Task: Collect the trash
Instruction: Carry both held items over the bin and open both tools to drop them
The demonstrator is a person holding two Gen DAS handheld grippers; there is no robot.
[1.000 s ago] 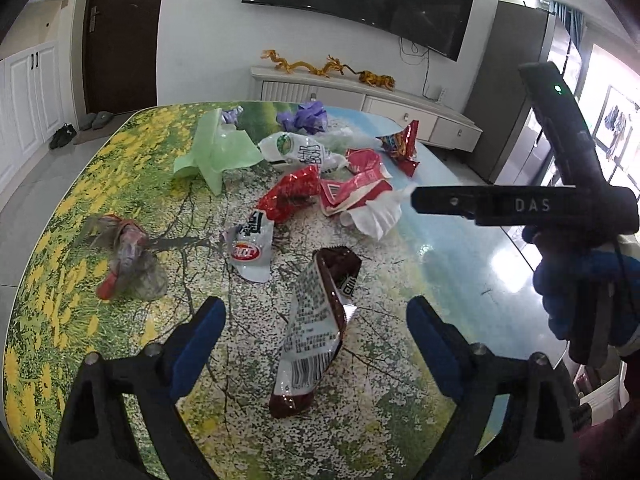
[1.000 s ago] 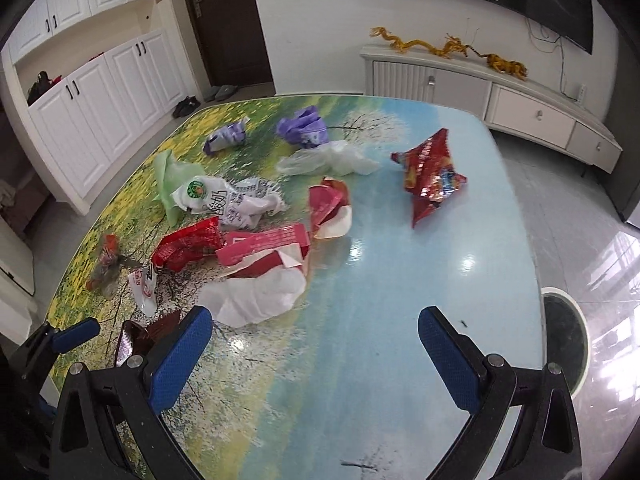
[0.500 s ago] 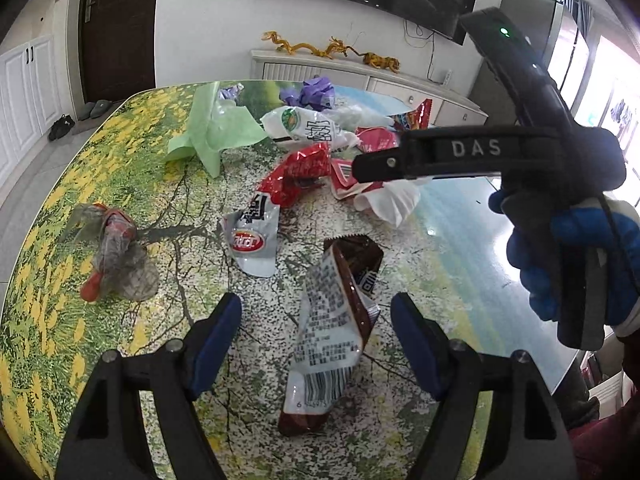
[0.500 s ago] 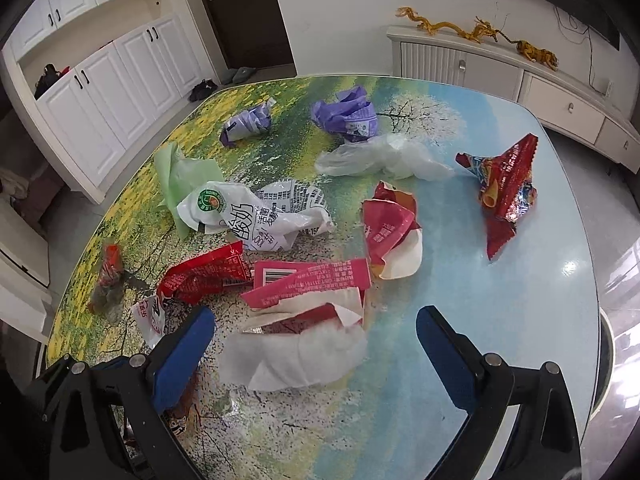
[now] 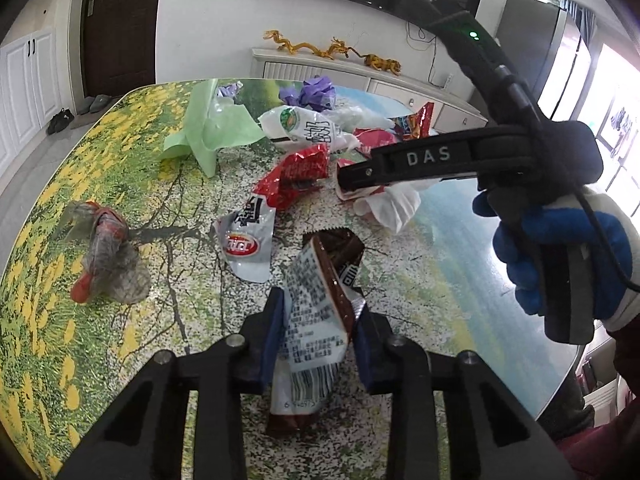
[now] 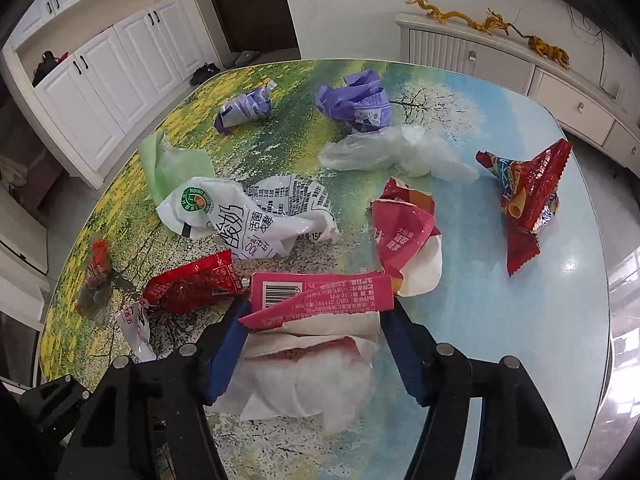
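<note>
At lower centre of each view, the left gripper [image 5: 318,330] closes onto the brown wrapper [image 5: 316,320], and the right gripper [image 6: 312,344] closes around the pink-and-white wrapper [image 6: 316,320] (pads not yet pressing). Thin film could slide out on the glossy worktop [image 6: 500,340].

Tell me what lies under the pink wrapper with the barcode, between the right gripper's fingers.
Under the pink wrapper lies a crumpled white tissue with a reddish patch. What the tissue covers cannot be seen; around it only the printed tabletop shows.
</note>
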